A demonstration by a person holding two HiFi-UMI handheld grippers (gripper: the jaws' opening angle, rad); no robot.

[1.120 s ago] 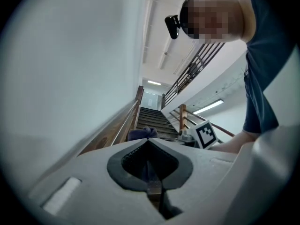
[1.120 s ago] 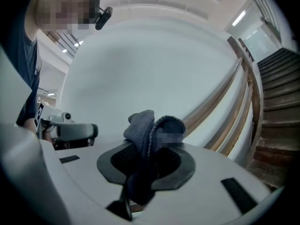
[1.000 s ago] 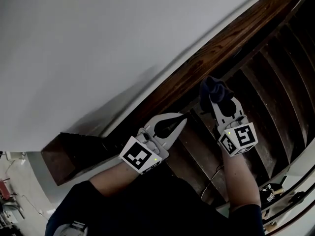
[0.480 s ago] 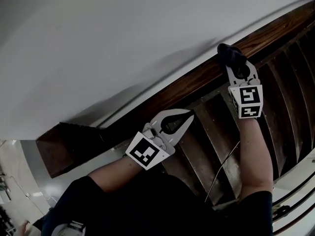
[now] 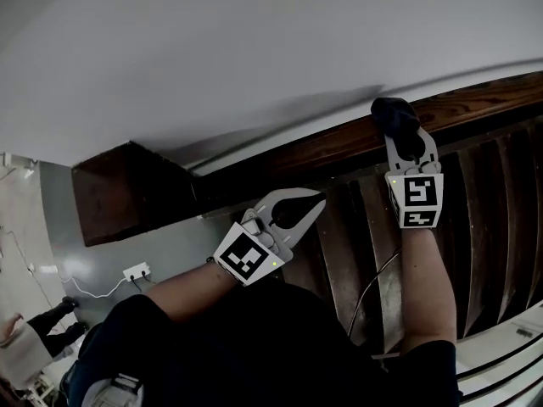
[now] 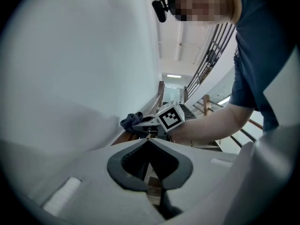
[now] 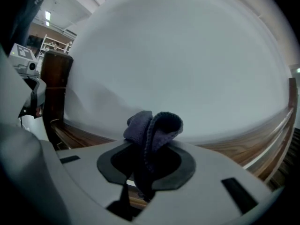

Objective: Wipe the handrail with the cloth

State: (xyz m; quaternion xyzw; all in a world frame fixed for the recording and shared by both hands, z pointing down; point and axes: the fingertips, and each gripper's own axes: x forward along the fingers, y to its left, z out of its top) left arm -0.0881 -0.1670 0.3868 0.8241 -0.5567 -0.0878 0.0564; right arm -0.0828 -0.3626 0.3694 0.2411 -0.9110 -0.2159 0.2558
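A dark wooden handrail (image 5: 484, 108) runs along the white wall and ends at a square newel post (image 5: 127, 195) on the left. My right gripper (image 5: 404, 139) is shut on a dark blue cloth (image 5: 393, 115), which is pressed on top of the rail. In the right gripper view the cloth (image 7: 152, 128) bunches up between the jaws with the handrail (image 7: 265, 146) just behind it. My left gripper (image 5: 317, 200) hangs below the rail, shut and empty. The left gripper view shows its jaws meeting (image 6: 149, 142) and, further off, the cloth (image 6: 131, 122).
Dark wooden stair treads (image 5: 484, 227) descend under both arms. The white wall (image 5: 254, 49) rises directly behind the rail. On the grey floor at lower left lie a white power strip (image 5: 136, 271) and its cable. A cable hangs by my right arm.
My right gripper rose with the cloth from below the rail onto its top. The view has swung, showing more of the newel post. The left gripper stayed shut below the rail.
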